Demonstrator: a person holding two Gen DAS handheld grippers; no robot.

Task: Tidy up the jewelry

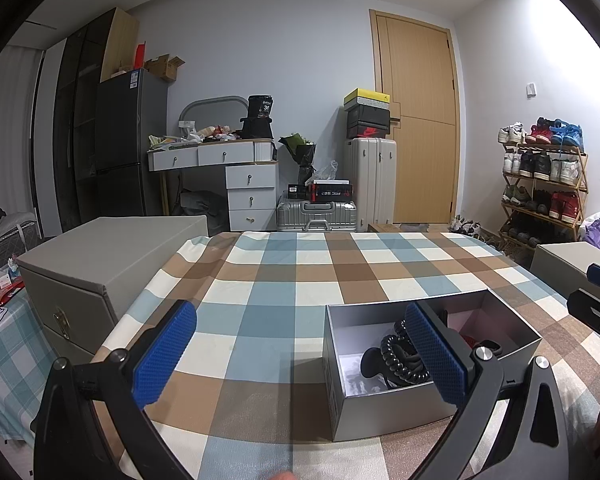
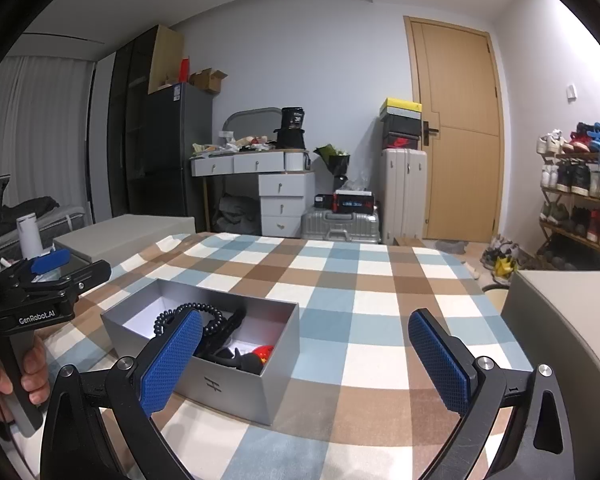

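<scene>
An open grey box sits on the checked tablecloth. Inside it lie black coiled hair ties, a black clip and a red item. My left gripper is open and empty, just left of the box, its right finger in front of the box. My right gripper is open and empty, to the right of the box, its left finger over the box's near side. The left gripper also shows in the right wrist view, held by a hand.
A beige case stands at the table's left edge and another at its right. Beyond the table are a white drawer desk, suitcases, a wooden door and a shoe rack.
</scene>
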